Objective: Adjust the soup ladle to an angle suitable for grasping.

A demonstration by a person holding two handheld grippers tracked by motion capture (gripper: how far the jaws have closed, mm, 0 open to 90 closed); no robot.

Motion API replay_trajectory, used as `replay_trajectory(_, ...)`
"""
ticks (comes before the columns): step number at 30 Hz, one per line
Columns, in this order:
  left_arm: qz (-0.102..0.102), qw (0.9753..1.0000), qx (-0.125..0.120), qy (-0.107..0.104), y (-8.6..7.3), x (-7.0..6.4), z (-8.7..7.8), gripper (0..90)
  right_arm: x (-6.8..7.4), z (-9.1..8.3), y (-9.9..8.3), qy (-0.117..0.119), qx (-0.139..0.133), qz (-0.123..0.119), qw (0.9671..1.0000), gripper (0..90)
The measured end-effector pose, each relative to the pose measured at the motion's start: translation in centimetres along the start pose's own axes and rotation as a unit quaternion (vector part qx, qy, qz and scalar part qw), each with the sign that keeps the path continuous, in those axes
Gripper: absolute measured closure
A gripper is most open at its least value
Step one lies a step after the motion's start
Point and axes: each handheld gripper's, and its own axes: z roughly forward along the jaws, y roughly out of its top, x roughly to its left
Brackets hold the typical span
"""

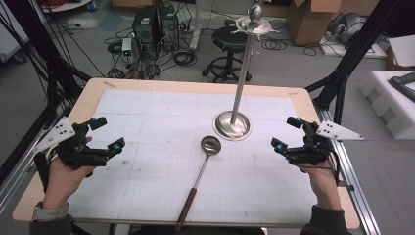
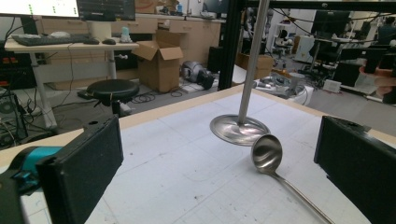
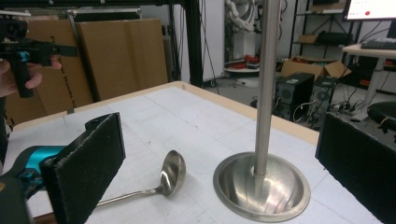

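**A:** High view first. Forearms come in from the bottom edge. Left hand (image 1: 61,178) holds the left gripper (image 1: 107,133) over the left side of the white grid mat (image 1: 161,117), jaws spread, nothing between them. Right hand (image 1: 320,178) holds the right gripper (image 1: 286,133) over the mat's right side, same state: jaws apart, empty.

**B:** Objects on the mat?

**A:** Steel ladle (image 1: 198,181) lies mid-table, brown handle toward the person, bowl pointing away. Bowl sits just beside the round base of the steel stand (image 1: 233,125), near it; contact unclear. Stand's pole rises upright to a spiked top with a ball. Both grippers well apart from the ladle.

**B:** Left gripper view?

**A:** Two black padded jaws at the bottom corners, wide gap. Between them, farther off: ladle (image 2: 267,154) bowl facing the camera, stand base (image 2: 239,129) just behind it. Stool (image 2: 113,89) and cardboard box (image 2: 159,65) on the floor beyond the table edge.

**B:** Right gripper view?

**A:** Jaws wide apart again, nothing held. Stand base (image 3: 261,186) sits close ahead, pole running up out of frame. Ladle (image 3: 170,173) lies left of the base, handle trailing behind the left jaw. Other hand with its gripper shows at upper left (image 3: 23,56).
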Motion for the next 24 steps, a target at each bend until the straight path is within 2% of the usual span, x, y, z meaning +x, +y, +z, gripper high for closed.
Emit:
replay_trajectory(3, 0.000, 1.0000, 0.000, -0.001, 0.0, 0.0, 0.0, 1.8, 0.1, 0.3, -0.1, 0.004, 0.006, 0.007, 0.9999, 0.0)
replay_trajectory(8, -0.002, 1.0000, 0.003, -0.002, -0.2, 0.2, 0.0, 1.8, 0.4, 0.7, -0.1, 0.012, 0.011, 0.005, 0.9999, 1.5)
replay_trajectory(10, -0.003, 1.0000, 0.001, -0.002, -0.2, 0.2, 0.0, 1.8, 0.5, 0.8, -0.1, 0.021, 0.015, -0.002, 0.9997, 19.8)
replay_trajectory(12, -0.003, 1.0000, 0.001, -0.001, -0.2, 0.2, -0.1, 1.8, 0.6, 1.0, -0.2, 0.039, 0.015, 0.002, 0.9991, 28.1)
replay_trajectory(13, -0.003, 1.0000, 0.001, -0.001, -0.2, 0.2, -0.1, 1.8, 0.6, 1.0, -0.2, 0.039, 0.015, 0.002, 0.9991, 28.1)
replay_trajectory(14, -0.006, 1.0000, -0.002, 0.000, -0.2, 0.2, -0.1, 1.8, 0.8, 1.2, -0.2, 0.051, 0.021, 0.000, 0.9985, 45.3)
replay_trajectory(16, -0.005, 1.0000, -0.001, -0.001, -0.1, 0.3, -0.2, 1.8, 1.1, 1.6, -0.3, 0.059, 0.025, -0.006, 0.9979, 59.7)
replay_trajectory(18, -0.006, 1.0000, 0.000, -0.001, -0.2, 0.3, -0.2, 1.8, 1.4, 2.0, -0.4, 0.067, 0.030, -0.005, 0.9973, 68.1)
replay_trajectory(19, -0.006, 1.0000, 0.000, -0.001, -0.2, 0.3, -0.2, 1.8, 1.4, 2.0, -0.4, 0.067, 0.030, -0.005, 0.9973, 68.1)
replay_trajectory(20, -0.007, 1.0000, 0.001, 0.000, -0.2, 0.3, -0.1, 1.8, 1.8, 2.6, -0.5, 0.080, 0.038, -0.006, 0.9960, 76.3)
replay_trajectory(22, -0.005, 1.0000, 0.001, -0.001, -0.2, 0.3, -0.2, 1.8, 2.1, 3.1, -0.6, 0.088, 0.042, -0.006, 0.9952, 82.0)
replay_trajectory(23, -0.005, 1.0000, 0.001, -0.001, -0.2, 0.3, -0.2, 1.8, 2.1, 3.1, -0.6, 0.088, 0.042, -0.006, 0.9952, 82.0)
replay_trajectory(24, -0.003, 1.0000, 0.000, 0.002, -0.2, 0.3, -0.2, 1.8, 2.6, 3.8, -0.7, 0.097, 0.048, -0.006, 0.9941, 88.9)
